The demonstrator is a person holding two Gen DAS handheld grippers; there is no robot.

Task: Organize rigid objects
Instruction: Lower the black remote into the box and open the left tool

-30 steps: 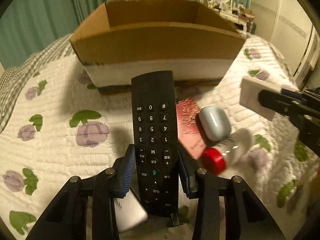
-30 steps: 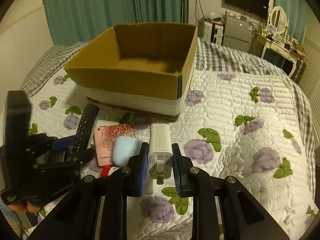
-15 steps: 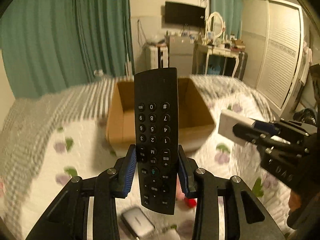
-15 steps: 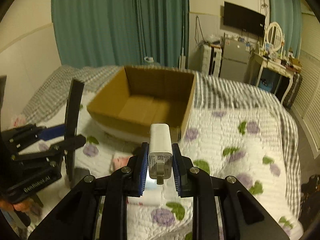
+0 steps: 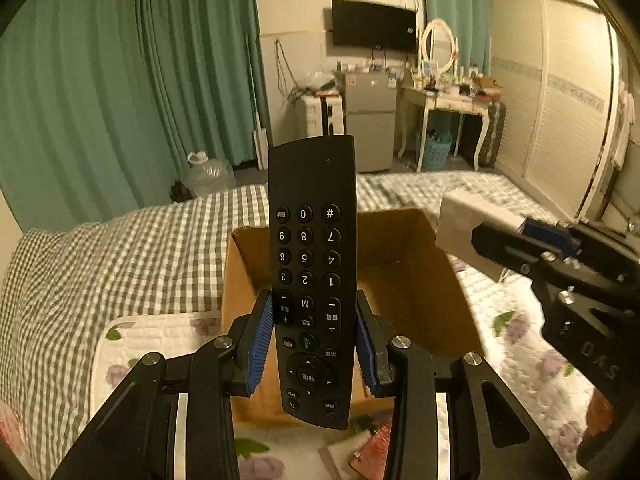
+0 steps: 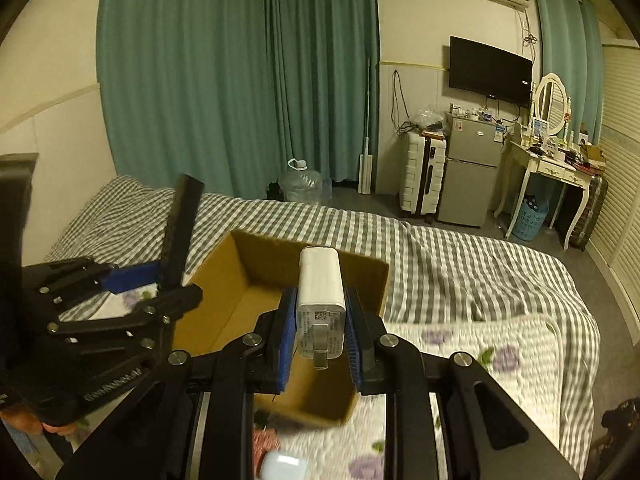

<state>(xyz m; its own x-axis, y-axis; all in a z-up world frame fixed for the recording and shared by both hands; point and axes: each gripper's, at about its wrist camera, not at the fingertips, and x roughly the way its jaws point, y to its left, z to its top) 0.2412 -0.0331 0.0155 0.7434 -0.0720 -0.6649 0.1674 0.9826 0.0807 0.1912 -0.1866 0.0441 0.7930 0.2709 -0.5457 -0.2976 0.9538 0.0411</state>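
Note:
My left gripper [image 5: 316, 336] is shut on a black remote control [image 5: 312, 248], held upright above the open cardboard box [image 5: 416, 280]. My right gripper [image 6: 318, 336] is shut on a white charger plug [image 6: 320, 292], held over the same box [image 6: 224, 304]. The right gripper with the charger also shows at the right of the left wrist view [image 5: 560, 276]. The left gripper with the remote shows at the left of the right wrist view [image 6: 132, 280]. The box looks empty inside as far as I can see.
The box sits on a bed with a floral quilt [image 6: 500, 360] and a checked sheet [image 5: 100, 264]. A red card [image 5: 376, 448] and a pale blue case [image 6: 280, 464] lie on the quilt in front of the box. Furniture stands beyond the bed.
Both grippers rose from just above the quilt and moved forward to above the box, each still holding its object. The loose items on the quilt dropped to the bottom of the views.

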